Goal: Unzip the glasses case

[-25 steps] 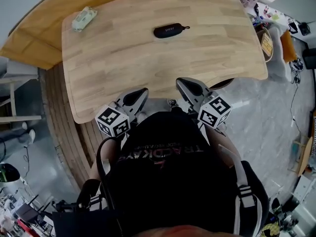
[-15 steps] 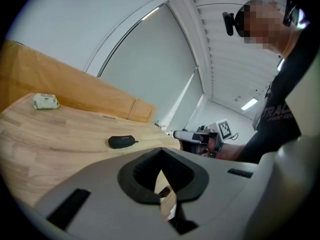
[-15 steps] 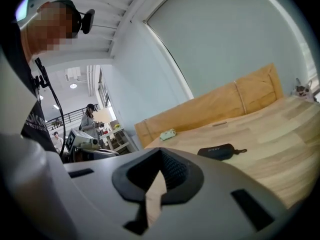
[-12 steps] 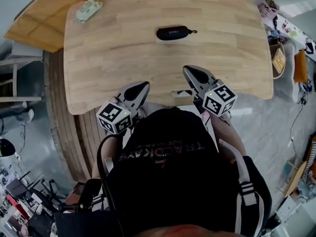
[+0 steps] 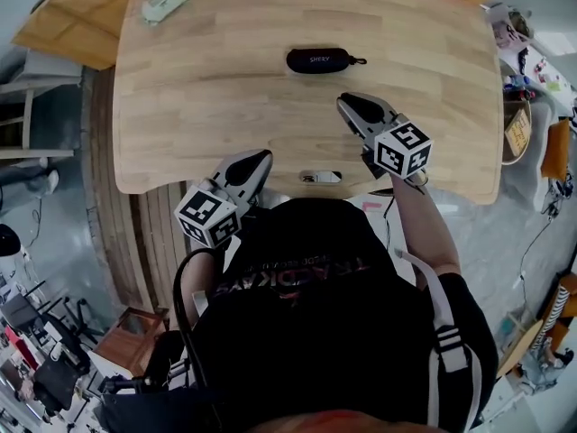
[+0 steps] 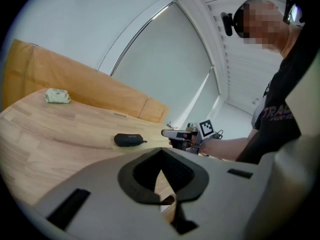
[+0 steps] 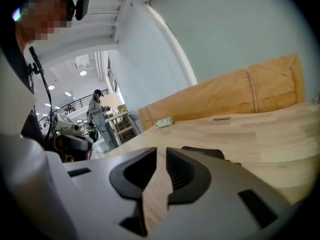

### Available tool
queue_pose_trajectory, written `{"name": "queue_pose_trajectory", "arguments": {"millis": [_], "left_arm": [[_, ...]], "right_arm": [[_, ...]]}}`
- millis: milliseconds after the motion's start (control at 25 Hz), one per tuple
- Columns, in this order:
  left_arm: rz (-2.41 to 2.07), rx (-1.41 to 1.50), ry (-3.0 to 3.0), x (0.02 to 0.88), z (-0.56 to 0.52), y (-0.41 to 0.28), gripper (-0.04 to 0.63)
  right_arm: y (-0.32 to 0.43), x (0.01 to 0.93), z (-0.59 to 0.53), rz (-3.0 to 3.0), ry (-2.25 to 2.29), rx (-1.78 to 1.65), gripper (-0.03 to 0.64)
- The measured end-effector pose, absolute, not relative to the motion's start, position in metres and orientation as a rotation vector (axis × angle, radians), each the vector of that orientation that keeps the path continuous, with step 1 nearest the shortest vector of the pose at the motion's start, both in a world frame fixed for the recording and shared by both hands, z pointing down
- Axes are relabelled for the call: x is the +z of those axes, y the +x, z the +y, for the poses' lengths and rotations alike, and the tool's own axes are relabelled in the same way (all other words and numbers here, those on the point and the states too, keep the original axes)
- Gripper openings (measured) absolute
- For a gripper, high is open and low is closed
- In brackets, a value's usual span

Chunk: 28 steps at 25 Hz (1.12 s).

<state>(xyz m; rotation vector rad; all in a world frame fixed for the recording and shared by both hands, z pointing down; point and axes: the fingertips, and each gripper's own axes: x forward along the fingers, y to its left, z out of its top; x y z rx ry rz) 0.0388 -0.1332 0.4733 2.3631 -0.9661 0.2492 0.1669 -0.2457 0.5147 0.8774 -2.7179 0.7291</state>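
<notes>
The black zipped glasses case (image 5: 317, 59) lies on the far middle of the wooden table (image 5: 207, 106), its zip pull (image 5: 361, 60) pointing right. My right gripper (image 5: 347, 105) hovers over the table just short of the case's right end, with its jaws opening to a narrow gap that holds nothing. In the right gripper view the case (image 7: 202, 153) peeks out behind the right jaw of that gripper (image 7: 161, 159). My left gripper (image 5: 261, 158) is shut and empty at the table's near edge, well short of the case (image 6: 128, 140).
A pale green packet (image 5: 162, 1) lies at the table's far left corner. A plywood board (image 5: 63, 25) stands behind the table. A small cut-out (image 5: 322, 177) sits in the near edge. Cluttered goods (image 5: 527, 79) line the right side, and a person (image 7: 96, 115) stands far off.
My right gripper has moved forward from the near edge out over the table toward the case. The left gripper has shifted only a little along the near edge.
</notes>
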Motion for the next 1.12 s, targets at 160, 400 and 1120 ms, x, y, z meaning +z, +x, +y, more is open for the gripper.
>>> {"name": "queue_pose_trajectory", "arguments": {"millis": [160, 400, 1120], "left_arm": [[-1.017, 0.246, 2.331, 0.473, -0.136, 0.041, 0.002], [-1.086, 0.242, 2.264, 0.473, -0.134, 0.038, 0.002], [-1.272, 0.222, 2.067, 0.481, -0.095, 0.01, 0.002]], "right_arm": [[0.171, 0.542, -0.282, -2.617, 0.766, 0.562, 0.14], [0.167, 0.598, -0.335, -2.279, 0.463, 0.058, 0.293], [0.12, 0.68, -0.375, -1.948, 0.022, -0.126, 0.387]]}}
